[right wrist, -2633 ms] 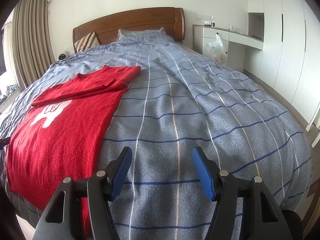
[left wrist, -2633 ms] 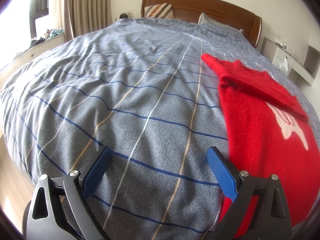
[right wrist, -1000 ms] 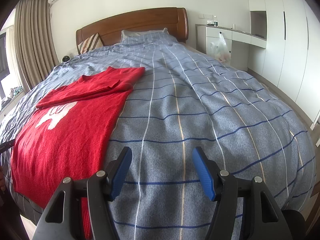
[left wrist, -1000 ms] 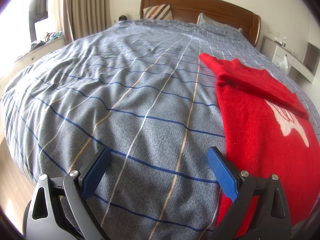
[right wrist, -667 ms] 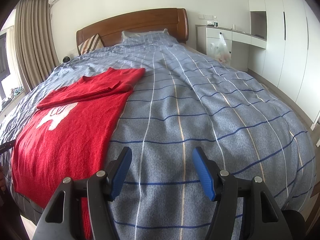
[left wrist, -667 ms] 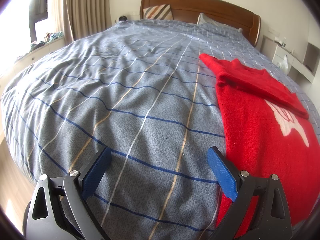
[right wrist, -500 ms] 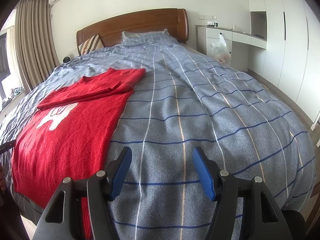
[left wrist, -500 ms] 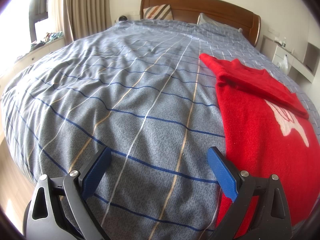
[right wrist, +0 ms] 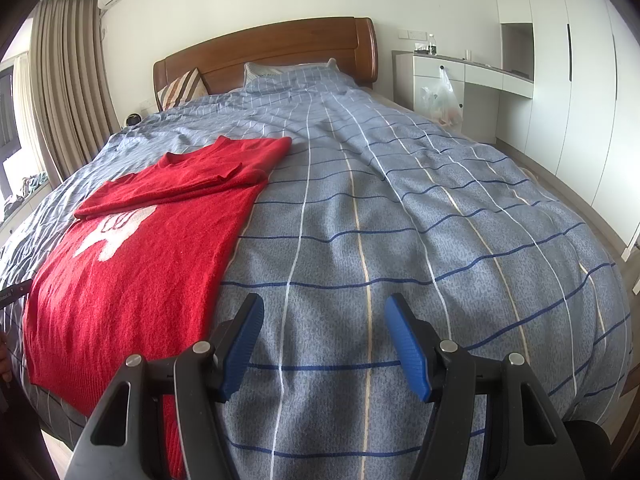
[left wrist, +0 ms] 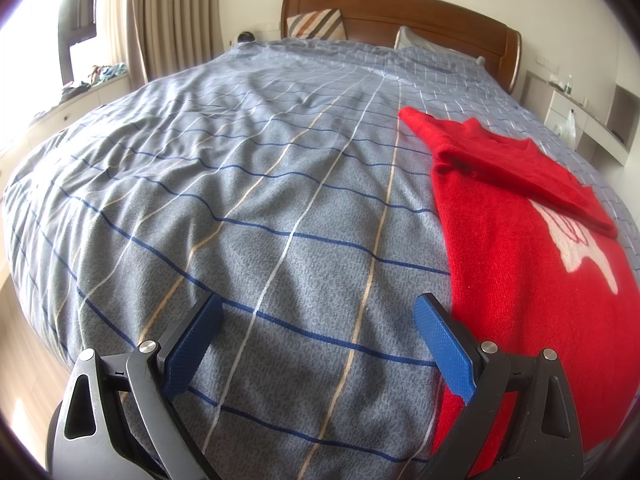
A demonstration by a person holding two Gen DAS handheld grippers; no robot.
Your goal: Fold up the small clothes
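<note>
While both grippers hang over the near end of the bed [left wrist: 248, 184], nothing is gripped. Seen from the left wrist, the left gripper [left wrist: 318, 332] has its jaws spread wide over bare duvet, its right pad just beside the sweater's [left wrist: 520, 264] left edge. That red sweater lies flat on the duvet, hem toward the foot of the bed, collar toward the headboard [left wrist: 400, 8], with its sleeves already folded across the chest and partly covering the white motif [left wrist: 580, 248]. From the right wrist, the same sweater [right wrist: 132, 276] sits to the left, and the right gripper [right wrist: 324, 340] stands about half open over empty duvet just beside the sweater's right edge.

The knit looks soft, light and limp, with a fuzzy surface that should not slip between the pads. It will sag and drag if lifted from one point, so I judge the two hem corners the best places to pinch, one per gripper, taking both layers and carrying them up toward the collar. The soft duvet beneath may get caught in the pinch too.

Against the earliest frames, the views sit slightly differently on the bed; over the last second nothing has changed: sweater, folds and jaw widths match.
</note>
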